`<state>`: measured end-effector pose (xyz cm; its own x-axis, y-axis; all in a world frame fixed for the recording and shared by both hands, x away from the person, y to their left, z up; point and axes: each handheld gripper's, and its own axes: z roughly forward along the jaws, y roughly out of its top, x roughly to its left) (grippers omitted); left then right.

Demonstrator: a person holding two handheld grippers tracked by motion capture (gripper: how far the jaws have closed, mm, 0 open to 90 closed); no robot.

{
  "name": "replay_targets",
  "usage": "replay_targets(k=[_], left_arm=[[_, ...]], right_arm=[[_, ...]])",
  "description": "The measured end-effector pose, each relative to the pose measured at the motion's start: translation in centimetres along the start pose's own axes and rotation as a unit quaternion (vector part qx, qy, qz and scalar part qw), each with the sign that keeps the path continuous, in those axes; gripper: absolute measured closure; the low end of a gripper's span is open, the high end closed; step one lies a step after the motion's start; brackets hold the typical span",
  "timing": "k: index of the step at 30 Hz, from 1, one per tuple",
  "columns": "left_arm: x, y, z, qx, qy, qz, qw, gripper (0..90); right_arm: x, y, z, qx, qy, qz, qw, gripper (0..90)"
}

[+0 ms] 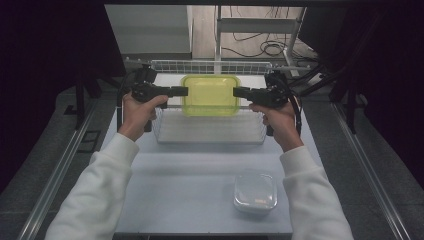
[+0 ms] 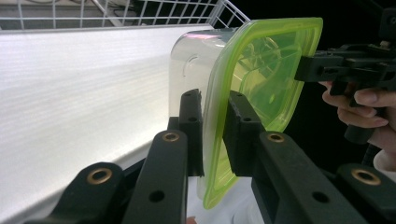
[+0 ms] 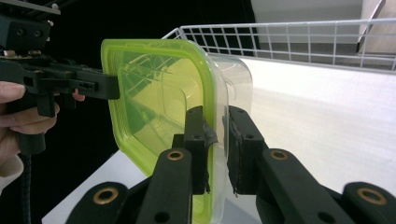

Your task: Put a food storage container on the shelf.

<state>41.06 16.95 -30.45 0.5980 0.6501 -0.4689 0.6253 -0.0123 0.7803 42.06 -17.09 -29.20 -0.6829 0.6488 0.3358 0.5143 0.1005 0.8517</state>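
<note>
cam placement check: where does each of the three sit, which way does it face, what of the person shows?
High view: above the person's side, looking forward and down at the table; both sleeves and hands show.
Left gripper view: rides the left gripper, looking along jaws clamped on the green-lidded container.
Right gripper view: rides the right gripper, jaws on the opposite rim.
Shared: container, wire basket.
</note>
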Motion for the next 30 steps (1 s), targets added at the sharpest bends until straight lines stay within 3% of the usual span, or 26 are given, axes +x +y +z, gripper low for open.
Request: replay_targets(k=[7,17,20,24,30], left_arm=[[1.8,2.0,1.4,0.019,0.003,-0.02,0.9996,79.1],[4.0,2.8,3.1,0.03,0.0,-0.06,0.9977,79.2],[4.5,3.1,3.4,0.032,-0.005,-0.068,0.9972,78.8],[5.7,3.6,4.0,0.03,-0.012,-0.108,0.9936,78.8],[7.6,3.9,5.3,0.033,-0.031,-0.177,0.9831,77.2]], right_arm=[[-1.8,1.4,1.7,0.014,-0.001,0.024,0.9996,78.7],[-4.2,2.2,3.8,0.035,0.002,0.06,0.9976,78.7],[-5.1,2.3,4.3,0.032,0.009,0.084,0.9959,78.5],[-6.0,2.4,4.9,0.026,0.014,0.121,0.9923,77.5],[-7.3,2.4,6.2,0.028,0.0,0.168,0.9853,73.8]])
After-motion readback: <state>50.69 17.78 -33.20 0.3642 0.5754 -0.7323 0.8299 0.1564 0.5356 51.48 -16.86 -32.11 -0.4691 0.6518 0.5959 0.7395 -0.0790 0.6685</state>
